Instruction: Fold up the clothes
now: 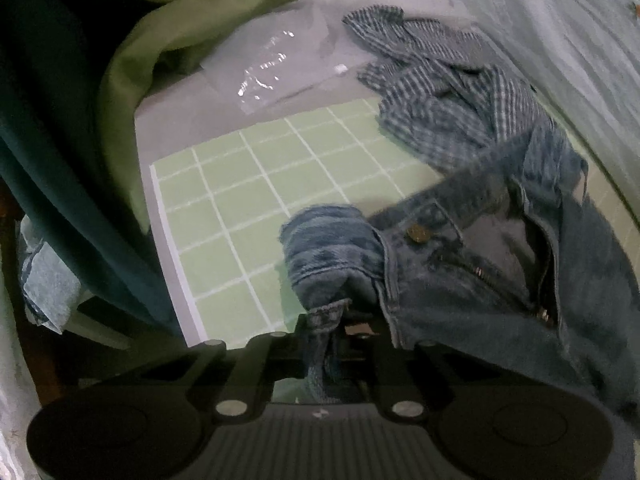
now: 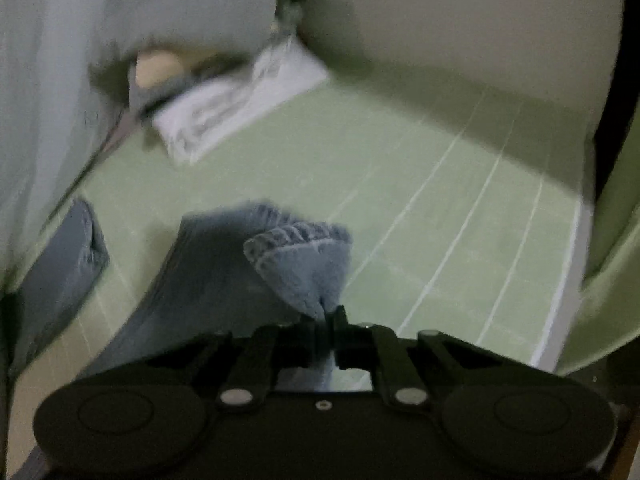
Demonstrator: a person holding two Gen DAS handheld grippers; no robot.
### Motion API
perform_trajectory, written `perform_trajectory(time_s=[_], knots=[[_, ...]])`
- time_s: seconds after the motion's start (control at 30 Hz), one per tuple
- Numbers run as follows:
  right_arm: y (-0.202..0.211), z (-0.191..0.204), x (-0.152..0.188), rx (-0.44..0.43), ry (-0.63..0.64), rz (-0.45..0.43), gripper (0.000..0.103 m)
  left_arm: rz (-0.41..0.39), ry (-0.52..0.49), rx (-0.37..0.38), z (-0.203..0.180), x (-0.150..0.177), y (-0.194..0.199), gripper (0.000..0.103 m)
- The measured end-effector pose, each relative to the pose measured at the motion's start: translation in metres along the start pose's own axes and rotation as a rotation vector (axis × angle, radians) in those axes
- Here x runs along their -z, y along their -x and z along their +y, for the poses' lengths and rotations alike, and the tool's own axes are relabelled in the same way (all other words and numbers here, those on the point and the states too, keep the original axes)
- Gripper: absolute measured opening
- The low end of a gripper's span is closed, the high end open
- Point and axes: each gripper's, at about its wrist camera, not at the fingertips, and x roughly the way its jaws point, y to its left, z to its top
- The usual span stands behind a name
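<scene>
Blue jeans (image 1: pixel 480 280) lie over the green grid mat (image 1: pixel 248 200), with the waistband button and open zipper showing. My left gripper (image 1: pixel 332 320) is shut on the waistband edge of the jeans, which bunches up in front of the jaws. In the right wrist view my right gripper (image 2: pixel 324 320) is shut on a hemmed leg end of the jeans (image 2: pixel 296 264), lifted above the mat (image 2: pixel 440 200). That view is blurred.
A blue checked shirt (image 1: pixel 440 112) lies crumpled at the far side of the mat, beside a clear plastic bag (image 1: pixel 272 68). Olive and teal fabric (image 1: pixel 132 80) hangs at the left. A folded white cloth (image 2: pixel 236 108) and a folded grey item (image 2: pixel 60 276) lie on the mat.
</scene>
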Motion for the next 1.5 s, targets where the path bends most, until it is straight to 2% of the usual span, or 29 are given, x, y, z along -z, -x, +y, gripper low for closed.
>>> perform_trajectory(time_s=[0.3,0.4,0.47,0.6,0.67,0.73,0.87,1.0,1.1,1.27,1.43,1.5], knots=[[0.001,-0.013,-0.001,0.103,0.067,-0.016,0.008,0.016,0.011,-0.015,0.012,-0.001,-0.005,0.012],[0.001,-0.017,-0.001,0.138,0.089,-0.021,0.012,0.033,-0.036,-0.033,0.006,-0.003,-0.005,0.018],[0.001,-0.020,-0.001,0.161,0.104,-0.025,0.035,0.034,-0.087,-0.050,0.000,-0.005,0.000,0.024],[0.013,-0.008,-0.009,0.230,0.139,-0.106,0.057,0.006,-0.087,-0.035,-0.001,-0.009,0.019,0.043],[0.021,0.003,-0.012,0.253,0.167,-0.155,0.073,-0.026,-0.088,-0.035,-0.003,-0.012,0.030,0.049],[0.027,0.021,-0.014,0.267,0.211,-0.198,0.076,-0.063,-0.103,-0.038,-0.004,-0.018,0.042,0.055],[0.033,0.061,-0.012,0.221,0.294,-0.223,0.081,-0.117,-0.150,-0.017,-0.012,-0.030,0.057,0.060],[0.024,0.101,0.003,0.108,0.351,-0.159,0.082,-0.092,-0.242,0.071,-0.043,-0.033,0.044,0.063],[0.015,0.138,0.022,0.028,0.426,-0.097,0.082,-0.074,-0.276,0.108,-0.069,-0.036,0.030,0.063],[0.008,0.192,0.056,-0.062,0.496,-0.031,0.082,-0.057,-0.263,0.156,-0.102,-0.059,0.004,0.063],[-0.002,0.239,0.078,-0.098,0.532,-0.009,0.082,-0.079,-0.231,0.164,-0.131,-0.104,-0.031,0.061],[-0.007,0.255,0.079,-0.079,0.521,0.003,0.082,-0.079,-0.209,0.145,-0.141,-0.125,-0.047,0.060]])
